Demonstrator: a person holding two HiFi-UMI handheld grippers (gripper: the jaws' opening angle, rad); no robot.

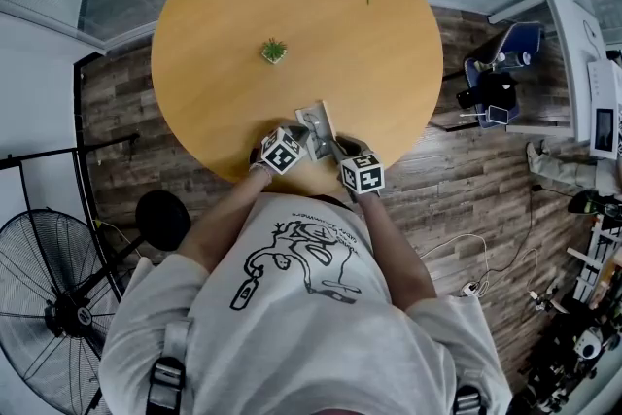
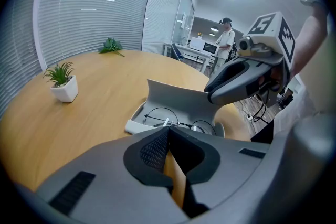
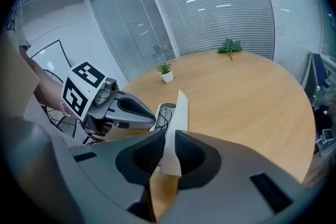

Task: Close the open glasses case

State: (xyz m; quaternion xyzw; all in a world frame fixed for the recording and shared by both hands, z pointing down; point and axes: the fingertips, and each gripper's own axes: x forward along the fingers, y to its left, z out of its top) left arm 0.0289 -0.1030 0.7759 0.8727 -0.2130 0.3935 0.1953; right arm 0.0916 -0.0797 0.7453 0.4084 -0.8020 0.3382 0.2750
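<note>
The glasses case (image 1: pixel 318 125) stands open, lid (image 3: pixel 178 113) upright and pinched by the right gripper (image 3: pixel 167 150) — left gripper (image 2: pixel 169 147) beside the case, pressed together, empty. Folding down remains.

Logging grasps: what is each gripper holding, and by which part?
The right gripper is shut on the glasses case, pinching an edge of its raised lid. The left gripper holds nothing; its jaws are together.
</note>
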